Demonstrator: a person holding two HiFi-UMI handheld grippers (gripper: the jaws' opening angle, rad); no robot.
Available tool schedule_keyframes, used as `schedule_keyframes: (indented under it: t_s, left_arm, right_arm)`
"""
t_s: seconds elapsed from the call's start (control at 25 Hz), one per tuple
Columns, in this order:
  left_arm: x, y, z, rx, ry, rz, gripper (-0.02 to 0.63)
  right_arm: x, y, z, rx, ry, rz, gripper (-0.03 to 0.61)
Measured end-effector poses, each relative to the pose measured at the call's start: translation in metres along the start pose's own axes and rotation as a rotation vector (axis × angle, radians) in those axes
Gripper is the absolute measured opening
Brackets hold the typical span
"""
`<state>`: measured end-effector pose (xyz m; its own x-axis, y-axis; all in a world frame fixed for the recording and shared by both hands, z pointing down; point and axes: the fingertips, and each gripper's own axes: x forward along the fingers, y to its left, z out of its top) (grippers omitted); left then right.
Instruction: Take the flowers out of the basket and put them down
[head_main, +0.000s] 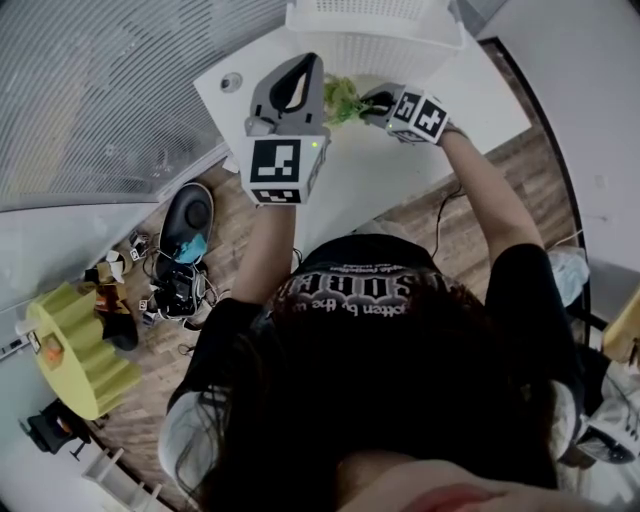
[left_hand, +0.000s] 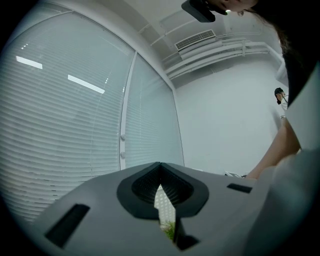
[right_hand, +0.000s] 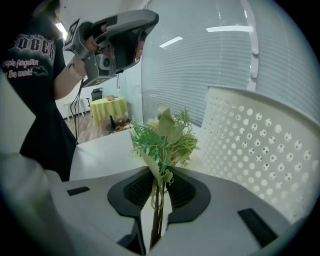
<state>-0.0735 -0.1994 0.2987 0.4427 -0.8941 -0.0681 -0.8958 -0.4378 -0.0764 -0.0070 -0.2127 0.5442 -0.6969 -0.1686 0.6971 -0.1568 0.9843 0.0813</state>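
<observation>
The right gripper (right_hand: 159, 185) is clenched on the thin stems of the artificial flowers (right_hand: 162, 137). Their long axis runs straight out of the jaws toward 12 o'clock, the heads clear of the white perforated basket (right_hand: 260, 150), which stands at 3 o'clock. Bare tabletop (right_hand: 100, 150) lies at 9 to 10 o'clock, so I judge the put-down goes that way. The left gripper (left_hand: 162, 192) is raised, its jaws all but together on nothing; the right hand is nearer.

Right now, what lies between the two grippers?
The flowers, held in the right gripper, lie between it and the left gripper; the head view shows this.
</observation>
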Motion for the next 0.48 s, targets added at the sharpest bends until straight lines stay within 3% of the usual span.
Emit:
schedule_keyframes:
  t_s: [0.48]
  left_arm:
    - [0.009, -0.005, -0.012, -0.001, 0.039, -0.018, 0.002]
  right_arm:
    - [0.013, 0.008, -0.028, 0.095, -0.015, 0.024, 0.128]
